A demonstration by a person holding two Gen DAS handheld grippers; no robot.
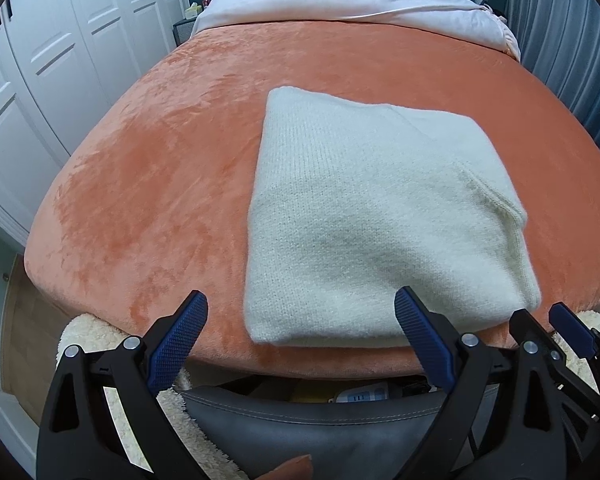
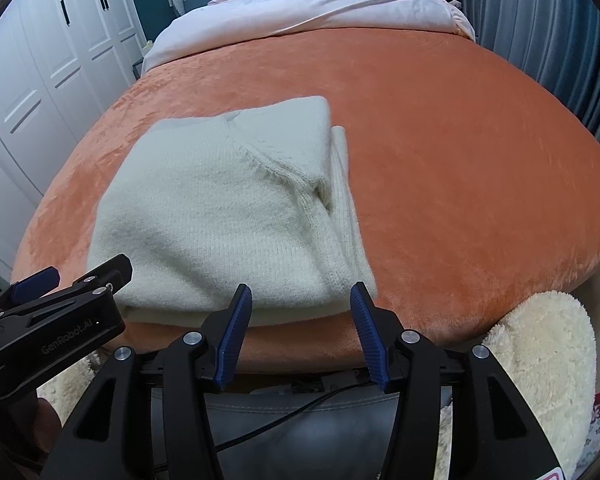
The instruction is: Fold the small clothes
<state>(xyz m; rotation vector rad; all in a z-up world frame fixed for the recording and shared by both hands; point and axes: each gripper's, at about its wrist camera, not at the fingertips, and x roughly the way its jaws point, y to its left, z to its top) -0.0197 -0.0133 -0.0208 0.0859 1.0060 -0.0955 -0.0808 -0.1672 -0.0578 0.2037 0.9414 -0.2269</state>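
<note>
A cream knitted sweater [image 1: 372, 216] lies folded into a thick rectangle on the orange bed cover [image 1: 160, 168], near the bed's front edge. It also shows in the right wrist view [image 2: 220, 216], with folded layers along its right side. My left gripper [image 1: 302, 300] is open and empty, just short of the sweater's near left corner. My right gripper [image 2: 300, 294] is open and empty, just short of the sweater's near right corner. Each gripper shows in the other's view: the right one [image 1: 556, 316] at far right, the left one [image 2: 88, 276] at far left.
A pale duvet [image 1: 340, 0] is bunched at the head of the bed. White wardrobe doors [image 1: 60, 60] stand to the left, blue curtains [image 2: 540, 20] to the right. A grey chair seat [image 1: 300, 428] with fluffy cream cushions [image 2: 540, 360] sits below the bed's front edge.
</note>
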